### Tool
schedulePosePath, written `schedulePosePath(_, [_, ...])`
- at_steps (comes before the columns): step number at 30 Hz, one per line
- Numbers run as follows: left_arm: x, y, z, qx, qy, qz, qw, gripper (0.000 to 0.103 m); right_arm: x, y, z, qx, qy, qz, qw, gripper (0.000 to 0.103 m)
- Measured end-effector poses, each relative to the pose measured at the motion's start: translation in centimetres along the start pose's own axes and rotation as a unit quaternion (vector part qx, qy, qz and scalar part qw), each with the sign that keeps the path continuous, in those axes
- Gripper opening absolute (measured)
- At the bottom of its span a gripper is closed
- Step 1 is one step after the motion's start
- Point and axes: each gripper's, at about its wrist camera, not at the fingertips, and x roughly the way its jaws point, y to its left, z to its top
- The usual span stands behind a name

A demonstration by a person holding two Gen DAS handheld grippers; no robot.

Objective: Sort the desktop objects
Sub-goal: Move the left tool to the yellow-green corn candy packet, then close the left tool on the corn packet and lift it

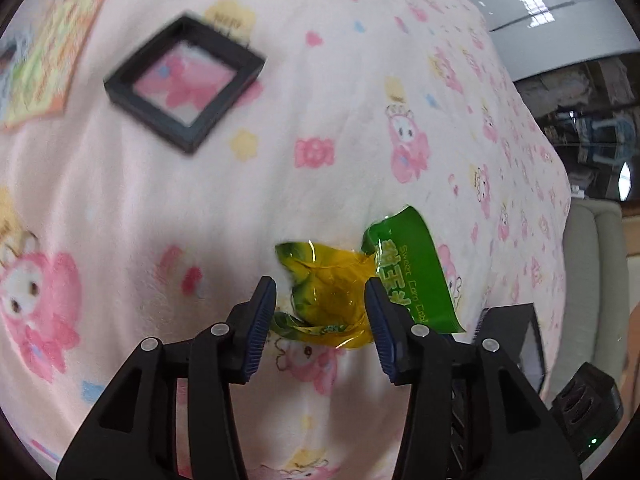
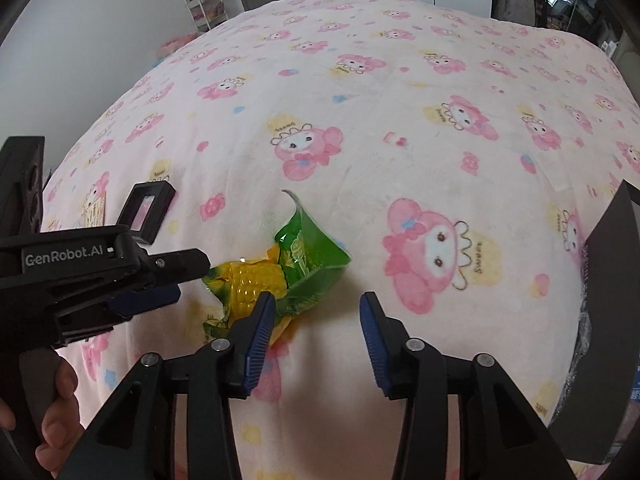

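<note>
A green and yellow sweet corn packet (image 1: pixel 360 276) lies on the pink cartoon blanket (image 1: pixel 280 120). My left gripper (image 1: pixel 320 296) is open, its jaws on either side of the packet's yellow part, apparently not closed on it. In the right wrist view the packet (image 2: pixel 276 276) lies just ahead and left of my right gripper (image 2: pixel 316 312), which is open and empty. The left gripper's fingers (image 2: pixel 148 296) come in from the left beside the packet.
A black square frame (image 1: pixel 184 80) lies on the blanket at the far left, also in the right wrist view (image 2: pixel 146 212). A colourful card (image 1: pixel 44 64) lies beyond it. A black box (image 2: pixel 600 320) stands at the right edge. The blanket's edge drops off at the right (image 1: pixel 560 184).
</note>
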Motion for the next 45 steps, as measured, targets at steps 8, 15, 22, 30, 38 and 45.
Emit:
schedulePosePath(8, [2.2, 1.1, -0.3, -0.047, 0.008, 0.014, 0.9987, 0.047, 3.7, -0.4, 0.9, 0.012, 0.0, -0.021, 1.0, 0.041])
schedulePosePath(15, [2.1, -2.4, -2.3, 0.036, -0.002, 0.03, 0.9989, 0.028, 1.0, -0.8, -0.2, 0.014, -0.016, -0.001, 1.0, 0.01])
schedulePosePath(22, [4.1, -4.8, -5.1, 0.065, 0.057, -0.013, 0.9962, 0.023, -2.8, -3.7, -3.8, 0.026, -0.032, -0.036, 0.999, 0.01])
schedulePosePath(30, [5.3, -7.6, -6.9, 0.11, 0.09, -0.025, 0.9896, 0.023, -4.9, -6.8, -7.4, 0.058, -0.02, -0.031, 0.998, 0.01])
schedulePosePath(38, [3.3, -7.7, -7.7, 0.103, 0.069, -0.111, 0.986, 0.025, -7.5, -8.5, -8.8, 0.077, -0.024, -0.025, 0.996, 0.01])
schedulePosePath(45, [5.4, -7.8, -8.5, 0.113, 0.105, -0.071, 0.9855, 0.028, -9.8, -9.7, -10.1, 0.088, -0.026, -0.017, 0.996, 0.01])
